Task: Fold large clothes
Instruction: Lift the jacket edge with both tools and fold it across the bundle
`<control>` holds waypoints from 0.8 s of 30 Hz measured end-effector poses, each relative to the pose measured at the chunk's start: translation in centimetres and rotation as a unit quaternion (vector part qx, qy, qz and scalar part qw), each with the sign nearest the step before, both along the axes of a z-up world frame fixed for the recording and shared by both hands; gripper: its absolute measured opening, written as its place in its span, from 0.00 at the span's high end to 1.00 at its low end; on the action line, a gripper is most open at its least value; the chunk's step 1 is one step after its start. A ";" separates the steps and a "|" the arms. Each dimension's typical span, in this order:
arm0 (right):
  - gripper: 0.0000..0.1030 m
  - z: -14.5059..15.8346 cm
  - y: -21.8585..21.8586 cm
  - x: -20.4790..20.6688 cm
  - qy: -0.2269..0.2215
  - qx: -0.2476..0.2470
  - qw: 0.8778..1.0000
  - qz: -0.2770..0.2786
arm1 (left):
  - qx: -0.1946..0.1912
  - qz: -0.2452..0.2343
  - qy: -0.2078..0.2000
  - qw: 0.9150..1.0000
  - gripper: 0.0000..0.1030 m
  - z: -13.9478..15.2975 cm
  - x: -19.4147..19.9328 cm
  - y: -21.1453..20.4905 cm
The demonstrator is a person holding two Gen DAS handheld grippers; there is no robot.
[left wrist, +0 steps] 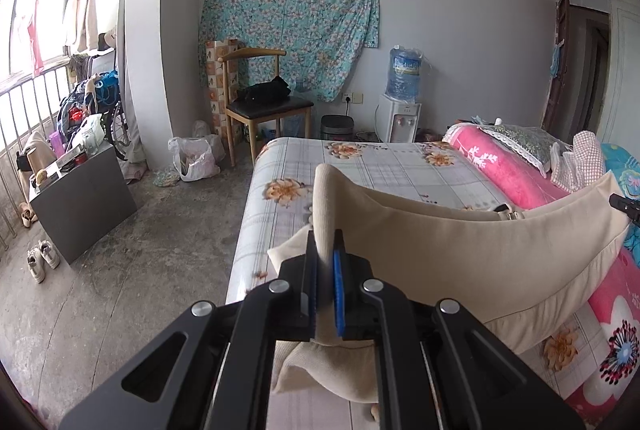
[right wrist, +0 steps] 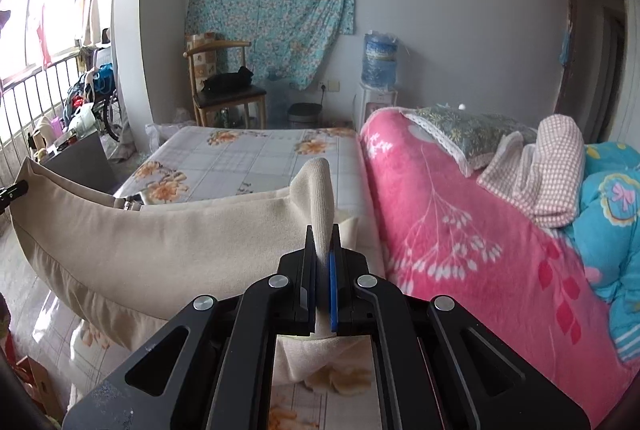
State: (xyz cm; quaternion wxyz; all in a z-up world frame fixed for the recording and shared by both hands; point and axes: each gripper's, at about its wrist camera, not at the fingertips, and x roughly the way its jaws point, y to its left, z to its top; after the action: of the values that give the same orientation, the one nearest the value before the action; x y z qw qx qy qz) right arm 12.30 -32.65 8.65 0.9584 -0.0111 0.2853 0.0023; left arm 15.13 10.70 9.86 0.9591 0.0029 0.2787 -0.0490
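A large cream garment point(left wrist: 492, 250) hangs stretched between both grippers above a bed point(left wrist: 360, 166) with a flowered sheet. My left gripper point(left wrist: 326, 242) is shut on one ribbed corner of it, which sticks up between the pads. In the right wrist view the same cream garment point(right wrist: 160, 242) sags leftward, and my right gripper point(right wrist: 324, 236) is shut on its other ribbed corner. Each gripper's tip shows at the far edge of the other's view: the right gripper point(left wrist: 626, 206) and the left gripper point(right wrist: 12, 192). A metal clasp point(left wrist: 510, 215) shows along the garment's upper edge.
A pink flowered blanket point(right wrist: 460, 230), a pillow point(right wrist: 472, 134), checked cloth and a blue quilt point(right wrist: 612, 214) pile up on the bed's right side. Past the bed stand a wooden chair point(left wrist: 264, 102), a water dispenser point(left wrist: 402, 98) and a dark cabinet point(left wrist: 88, 198).
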 end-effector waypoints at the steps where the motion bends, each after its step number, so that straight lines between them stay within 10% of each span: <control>1: 0.97 0.1 -0.2 1.4 -0.002 0.004 1.000 0.001 | -0.002 -0.001 0.001 1.000 0.94 0.2 1.7 -0.1; 7: 0.97 -1.7 -1.3 11.6 0.025 0.017 1.000 0.005 | 0.011 -0.012 0.055 0.998 0.94 -2.0 13.3 -1.2; 15: 0.87 -12.2 -3.0 21.9 0.178 0.053 0.983 -0.009 | 0.012 0.001 0.227 0.974 0.83 -13.5 23.3 -0.7; 21: 0.67 -10.1 -5.7 20.5 0.136 0.120 0.983 -0.032 | -0.056 0.027 0.164 0.985 0.74 -9.9 21.4 2.7; 24: 0.65 -9.5 -2.9 20.5 0.145 0.133 0.979 0.056 | -0.159 -0.029 0.198 0.967 0.69 -9.8 22.0 2.3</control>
State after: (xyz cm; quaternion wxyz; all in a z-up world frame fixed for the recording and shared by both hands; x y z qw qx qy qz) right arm 32.81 -35.60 -0.84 0.8981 0.1008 0.4172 0.0959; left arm 37.09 12.96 0.02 0.8710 -0.1514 0.4518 -0.1199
